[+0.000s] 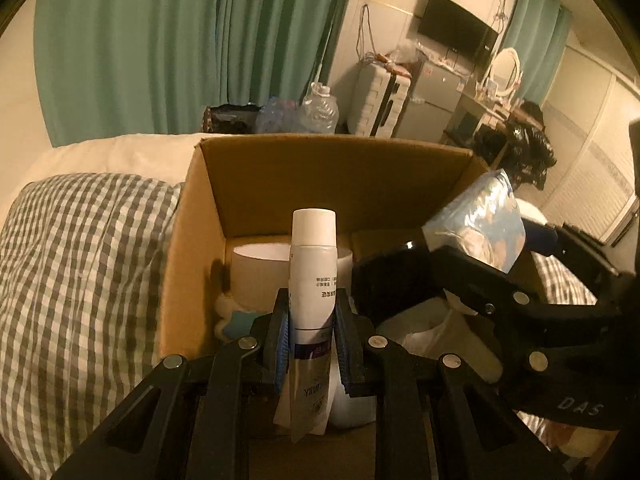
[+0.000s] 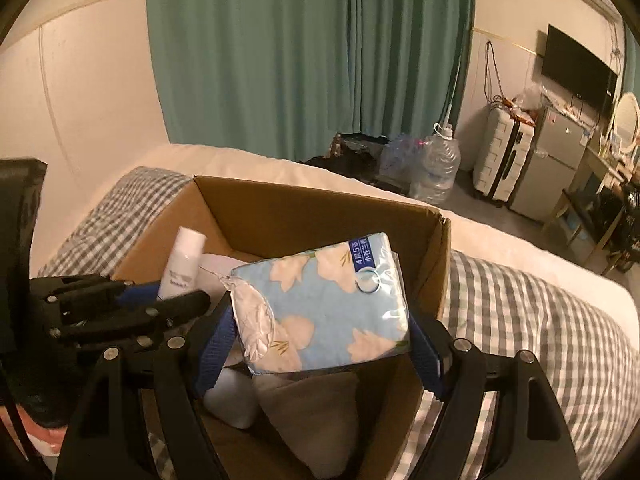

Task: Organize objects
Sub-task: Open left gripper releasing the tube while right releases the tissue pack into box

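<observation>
Now your left claw (image 1: 310, 332) squeezes the white tube (image 1: 313, 276) and your right claw (image 2: 320, 344) squeezes the tissue pack (image 2: 320, 308); lower both gently into the box (image 2: 320, 208), then let go

Box floor (image 2: 248, 446) mostly hidden — tube's (image 1: 311, 280) label print unreadable.

Brown box, white tube, pale-blue floral pack against green curtains

The cardboard box (image 1: 256, 184) was plain brown inside and out. The tube (image 1: 313, 276) was white, with a purple band and dark print low on its body. The tissue pack (image 2: 320, 308) was light blue, patterned with cream flowers, and bore a darker blue label. The bedcover (image 1: 80, 264) showed a grey-and-white check beside a plain cream sheet (image 1: 120, 156). The curtains (image 2: 304, 52) were teal green, the suitcase (image 2: 500, 152) white with black trim. Both grippers, left (image 1: 311, 332) and right (image 2: 320, 352), were black with blue pads (image 2: 216, 344).
</observation>
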`<state>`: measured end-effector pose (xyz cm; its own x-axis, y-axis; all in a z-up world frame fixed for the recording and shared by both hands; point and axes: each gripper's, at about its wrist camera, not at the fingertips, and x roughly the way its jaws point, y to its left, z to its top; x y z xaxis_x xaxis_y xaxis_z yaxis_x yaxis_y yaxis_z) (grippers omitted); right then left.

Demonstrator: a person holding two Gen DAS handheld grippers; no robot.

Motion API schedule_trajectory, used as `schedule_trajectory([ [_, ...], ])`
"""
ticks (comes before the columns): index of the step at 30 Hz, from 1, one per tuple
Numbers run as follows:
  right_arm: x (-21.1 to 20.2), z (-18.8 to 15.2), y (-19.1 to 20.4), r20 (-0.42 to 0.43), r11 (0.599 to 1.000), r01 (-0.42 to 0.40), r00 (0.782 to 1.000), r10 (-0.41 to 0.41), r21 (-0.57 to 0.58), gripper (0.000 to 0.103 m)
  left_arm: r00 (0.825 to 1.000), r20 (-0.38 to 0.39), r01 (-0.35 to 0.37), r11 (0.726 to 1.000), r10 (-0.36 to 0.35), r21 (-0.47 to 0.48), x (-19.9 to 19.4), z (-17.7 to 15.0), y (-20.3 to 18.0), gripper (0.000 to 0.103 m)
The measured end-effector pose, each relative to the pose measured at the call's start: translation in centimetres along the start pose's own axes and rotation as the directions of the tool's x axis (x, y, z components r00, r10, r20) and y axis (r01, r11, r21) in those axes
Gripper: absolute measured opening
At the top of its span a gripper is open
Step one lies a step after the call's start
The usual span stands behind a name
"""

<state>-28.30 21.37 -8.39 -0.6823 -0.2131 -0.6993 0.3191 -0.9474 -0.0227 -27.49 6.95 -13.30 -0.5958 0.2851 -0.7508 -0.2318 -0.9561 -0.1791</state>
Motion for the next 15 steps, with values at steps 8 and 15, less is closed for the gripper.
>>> schedule_trajectory([
  [8, -0.5, 0.5, -0.5, 0.018, 1.0, -0.011, 1.0, 0.01, 0.018, 0.078, 0.999, 0.013, -0.031, 1.0, 0.031, 0.001, -1.3, 0.2, 0.2, 0.042],
  [15, -2.7, 1.4, -0.1, 0.051, 1.0, -0.002, 0.999, 0.001, 0.02, 0.091, 0.997, 0.062, -0.044, 0.999, 0.043, 0.02, -4.0, 0.2, -0.1, 0.075],
])
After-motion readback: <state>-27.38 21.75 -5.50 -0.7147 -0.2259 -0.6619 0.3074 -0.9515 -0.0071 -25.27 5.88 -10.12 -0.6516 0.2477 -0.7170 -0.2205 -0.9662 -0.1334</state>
